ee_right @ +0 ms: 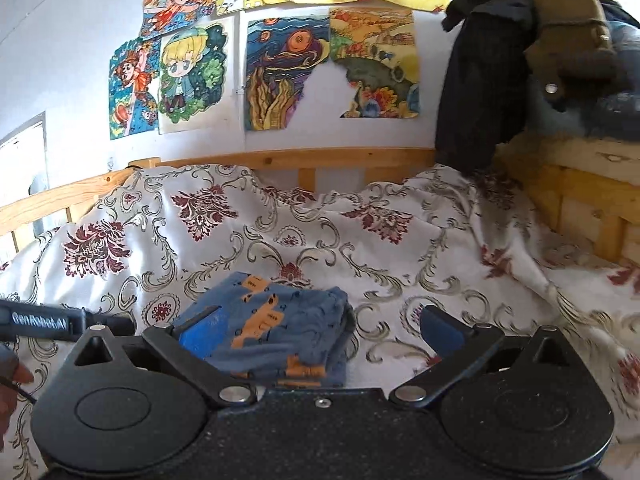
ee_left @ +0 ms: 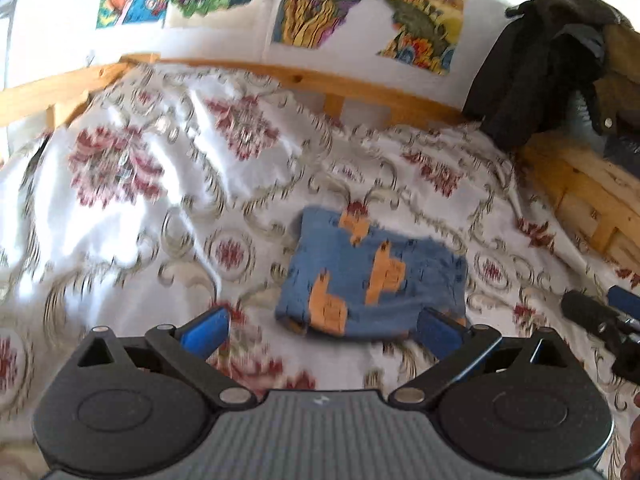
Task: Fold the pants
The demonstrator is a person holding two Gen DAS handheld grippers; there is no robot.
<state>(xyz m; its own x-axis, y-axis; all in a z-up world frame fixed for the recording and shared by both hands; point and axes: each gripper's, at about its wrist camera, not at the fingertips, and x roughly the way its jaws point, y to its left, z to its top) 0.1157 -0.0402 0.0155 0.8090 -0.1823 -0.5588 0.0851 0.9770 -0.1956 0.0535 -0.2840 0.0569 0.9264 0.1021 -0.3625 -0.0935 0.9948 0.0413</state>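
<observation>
The left gripper [ee_left: 324, 332] was held with its blue-padded fingers [ee_left: 206, 330] spread wide apart and nothing between them, poised just short of the near edge of the folded pants [ee_left: 372, 280]. The right gripper [ee_right: 320, 332] was likewise seen with its jaws standing wide and empty, its left finger [ee_right: 198, 330] overlapping the near left part of the pants [ee_right: 276, 328] in the view, though contact could not be made out. The pants, blue with orange vehicle prints, were found folded into a compact, roughly square bundle lying flat on the bedspread [ee_left: 168, 184], with layered edges stacked at the near side as shown in the right wrist view. The bedspread, white with dark red floral medallions and olive scrollwork, was spread in rumpled folds over the bed and bunched up against the wooden bed rail [ee_right: 280, 160] at the far side. In the left wrist view the other gripper's dark body was glimpsed at the right edge, and in the right wrist view a dark bar marked with white lettering [ee_right: 40, 322] was seen at the left edge, with part of a hand [ee_right: 10, 384] below it. Dark clothing [ee_right: 480, 80] was draped over the wooden headboard structure [ee_right: 592, 196] at the right. Colourful drawings [ee_right: 192, 76] were fixed to the white wall above the rail. The left wrist view was blurred.
</observation>
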